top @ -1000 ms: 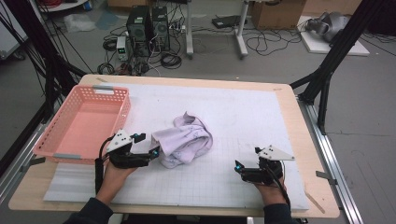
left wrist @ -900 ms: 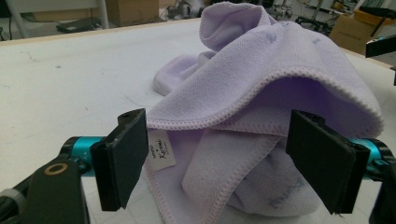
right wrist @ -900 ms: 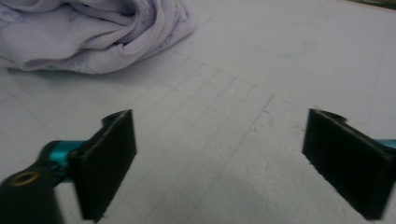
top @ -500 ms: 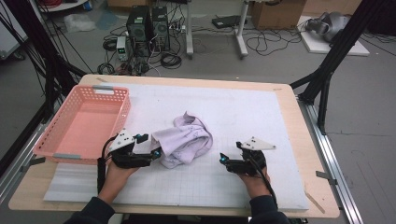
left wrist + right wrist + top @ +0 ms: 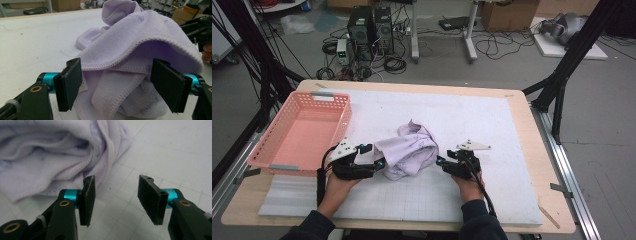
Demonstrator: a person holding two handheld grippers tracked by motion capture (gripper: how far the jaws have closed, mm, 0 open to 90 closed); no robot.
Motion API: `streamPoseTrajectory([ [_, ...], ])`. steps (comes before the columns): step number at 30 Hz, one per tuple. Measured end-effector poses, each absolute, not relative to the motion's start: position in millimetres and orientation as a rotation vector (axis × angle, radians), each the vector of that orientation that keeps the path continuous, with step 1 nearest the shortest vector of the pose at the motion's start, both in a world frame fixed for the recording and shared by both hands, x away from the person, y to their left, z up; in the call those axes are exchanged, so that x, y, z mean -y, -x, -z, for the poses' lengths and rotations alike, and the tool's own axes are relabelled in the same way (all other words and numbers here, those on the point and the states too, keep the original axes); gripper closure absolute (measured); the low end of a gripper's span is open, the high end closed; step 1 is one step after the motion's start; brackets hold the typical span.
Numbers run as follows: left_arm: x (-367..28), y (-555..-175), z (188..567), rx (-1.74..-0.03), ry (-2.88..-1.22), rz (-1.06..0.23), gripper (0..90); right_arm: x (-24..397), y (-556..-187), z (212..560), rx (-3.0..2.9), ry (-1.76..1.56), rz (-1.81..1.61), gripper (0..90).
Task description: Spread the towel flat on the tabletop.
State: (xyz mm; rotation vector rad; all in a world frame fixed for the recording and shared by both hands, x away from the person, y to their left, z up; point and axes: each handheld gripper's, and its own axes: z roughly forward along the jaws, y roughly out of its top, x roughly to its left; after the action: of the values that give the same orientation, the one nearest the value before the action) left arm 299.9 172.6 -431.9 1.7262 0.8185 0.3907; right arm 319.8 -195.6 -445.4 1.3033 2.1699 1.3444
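— What does the high view give you?

— A crumpled lilac towel lies on the white mat, near the middle and toward the near edge. The left gripper is at the towel's left side, tips against the cloth; the right gripper is at its right side, tips just beside the cloth. A pink basket sits at the left of the wooden table, apart from the towel.

— And the left gripper view?

— The left gripper has its jaws spread wide, with the towel bulging between the two pads. A hemmed fold hangs in the gap, but the pads don't press on it, so nothing is gripped. At the far right, the other gripper's black frame shows beyond the towel.

— The right gripper view?

— The right gripper is parted too, a clear gap over the gridded mat. The towel lies to the left, its folded edge just behind the left pad. I can't tell if it touches. It holds nothing.
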Motion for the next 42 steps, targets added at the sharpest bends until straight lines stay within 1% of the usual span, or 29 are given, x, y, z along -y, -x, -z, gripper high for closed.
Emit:
streamPoseTrajectory([
  [2,-172.0,-300.0,431.7,-0.814,-1.728,-0.389,26.6,195.8,-320.4,445.2,-2.170,-1.310,-1.386,49.9],
  [5,-169.0,-300.1,431.7,-0.804,-1.733,-0.376,28.1,191.6,-325.8,451.5,-2.236,-1.351,-1.375,58.0],
  [6,-167.3,-299.8,431.5,-0.787,-1.734,-0.372,29.9,189.5,-328.8,452.8,-2.268,-1.365,-1.343,63.5],
  [7,-166.0,-299.2,431.4,-0.780,-1.733,-0.371,32.1,187.6,-331.5,453.2,-2.307,-1.351,-1.340,71.8],
  [8,-164.8,-298.9,431.1,-0.764,-1.737,-0.360,33.5,186.4,-331.9,452.9,-2.321,-1.344,-1.358,76.3],
  [9,-163.5,-298.6,430.7,-0.729,-1.737,-0.330,37.3,185.0,-332.1,452.9,-2.331,-1.328,-1.402,84.7],
  [10,-162.1,-298.2,430.2,-0.707,-1.736,-0.320,42.6,183.3,-331.1,452.3,-2.342,-1.299,-1.429,86.4],
  [11,-159.2,-297.7,429.1,-0.679,-1.735,-0.316,44.4,182.0,-330.1,451.8,-2.346,-1.294,-1.427,86.9],
  [15,-142.1,-295.4,424.5,-0.606,-1.769,-0.322,44.6,183.1,-328.5,449.7,-2.338,-1.273,-1.422,87.7],
  [16,-138.3,-294.1,424.5,-0.594,-1.790,-0.346,49.3,183.9,-328.0,448.3,-2.330,-1.259,-1.422,88.0],
  [18,-136.9,-293.3,424.8,-0.584,-1.823,-0.376,78.3,187.6,-323.2,442.3,-2.315,-1.221,-1.405,88.2],
  [21,-141.5,-294.0,423.5,-0.614,-1.812,-0.378,79.3,193.1,-319.9,438.9,-2.298,-1.202,-1.387,88.3],
  [25,-153.6,-296.6,421.0,-0.664,-1.749,-0.342,79.5,214.6,-314.5,432.7,-2.233,-1.245,-1.347,88.7],
  [27,-157.5,-296.7,420.2,-0.684,-1.728,-0.335,79.9,233.2,-308.9,427.7,-2.135,-1.287,-1.272,90.0],
  [28,-159.7,-297.2,420.1,-0.690,-1.716,-0.327,79.9,242.9,-307.1,425.7,-2.078,-1.332,-1.295,90.0],
  [29,-162.1,-297.5,420.1,-0.697,-1.707,-0.324,79.9,242.9,-307.1,425.7,-2.078,-1.332,-1.295,90.0],
  [32,-166.2,-298.3,419.6,-0.721,-1.690,-0.337,80.4,272.5,-303.0,421.9,-1.972,-1.432,-1.379,90.0],
  [34,-167.5,-298.7,418.9,-0.739,-1.675,-0.353,80.6,281.2,-299.8,422.5,-1.954,-1.445,-1.403,86.6],
  [36,-168.6,-299.4,418.5,-0.748,-1.679,-0.367,80.6,279.6,-300.3,425.8,-1.967,-1.446,-1.446,62.4],
  [37,-169.0,-299.6,418.3,-0.754,-1.680,-0.377,80.6,275.1,-301.9,428.2,-1.991,-1.436,-1.471,51.8],
  [38,-169.3,-299.8,418.2,-0.757,-1.683,-0.388,80.6,268.3,-303.6,430.6,-2.009,-1.405,-1.478,43.2],
  [42,-173.9,-301.1,417.6,-0.786,-1.678,-0.416,80.7,226.7,-312.2,434.6,-2.071,-1.282,-1.539,28.7],
])
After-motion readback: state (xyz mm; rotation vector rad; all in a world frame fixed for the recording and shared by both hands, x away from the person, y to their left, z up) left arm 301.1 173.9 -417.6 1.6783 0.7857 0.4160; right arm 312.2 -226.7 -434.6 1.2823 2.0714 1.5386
